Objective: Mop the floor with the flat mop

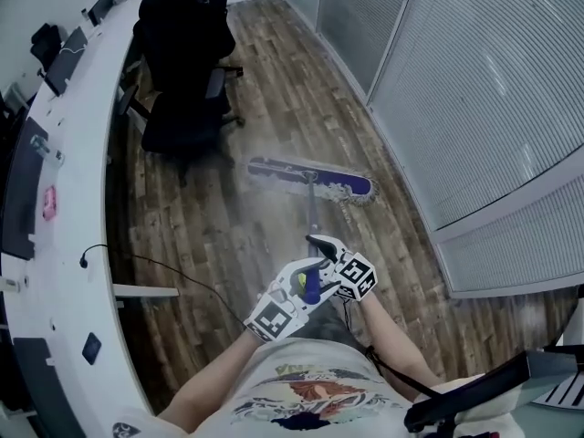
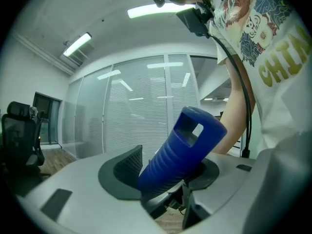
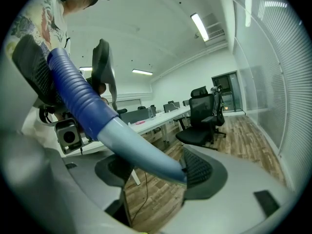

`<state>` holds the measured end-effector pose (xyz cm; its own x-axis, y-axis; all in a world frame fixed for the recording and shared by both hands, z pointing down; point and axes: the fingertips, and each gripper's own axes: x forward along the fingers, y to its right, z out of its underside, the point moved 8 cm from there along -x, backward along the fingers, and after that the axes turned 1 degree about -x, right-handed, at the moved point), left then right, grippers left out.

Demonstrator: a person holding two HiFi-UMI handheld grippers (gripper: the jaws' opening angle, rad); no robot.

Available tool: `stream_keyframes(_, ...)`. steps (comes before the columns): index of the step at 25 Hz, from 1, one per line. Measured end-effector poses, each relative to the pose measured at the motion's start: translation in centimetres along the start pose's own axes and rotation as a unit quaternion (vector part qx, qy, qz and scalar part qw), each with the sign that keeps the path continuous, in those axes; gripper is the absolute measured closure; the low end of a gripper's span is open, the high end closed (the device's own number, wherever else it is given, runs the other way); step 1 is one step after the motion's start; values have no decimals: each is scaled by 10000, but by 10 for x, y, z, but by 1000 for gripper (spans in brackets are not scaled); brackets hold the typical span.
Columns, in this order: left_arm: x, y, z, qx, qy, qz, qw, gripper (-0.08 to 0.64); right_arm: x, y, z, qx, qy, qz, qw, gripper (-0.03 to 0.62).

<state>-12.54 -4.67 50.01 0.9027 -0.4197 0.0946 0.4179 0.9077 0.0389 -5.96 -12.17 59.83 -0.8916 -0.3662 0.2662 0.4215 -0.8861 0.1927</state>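
One flat mop (image 1: 311, 178), long, purple, pale-fringed

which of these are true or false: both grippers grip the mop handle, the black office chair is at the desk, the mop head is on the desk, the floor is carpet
The left gripper and the right gripper both grip the mop handle: true.
The black office chair stands at the curved desk: true.
The mop head lies on the desk: false; it lies on the floor, to the right of the desk.
The floor is carpet: false; it is wood planks.
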Motion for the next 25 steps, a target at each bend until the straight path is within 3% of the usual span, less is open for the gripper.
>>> stream_keyframes(10, -34, 113, -6, -78, -107, -61, 9999, 367, -55, -97, 30, -100, -270, -412, 9987, 311)
stream_keyframes(18, 46, 204, -33, -23, -160, -415, 9990, 366, -167, -97, 48, -26, -107, -754, 9971, 311)
stream_keyframes(25, 89, 286, -33, 79, -393, -503, 9979, 365, -245, -115, 82, -34, 24, -954, 9954, 311)
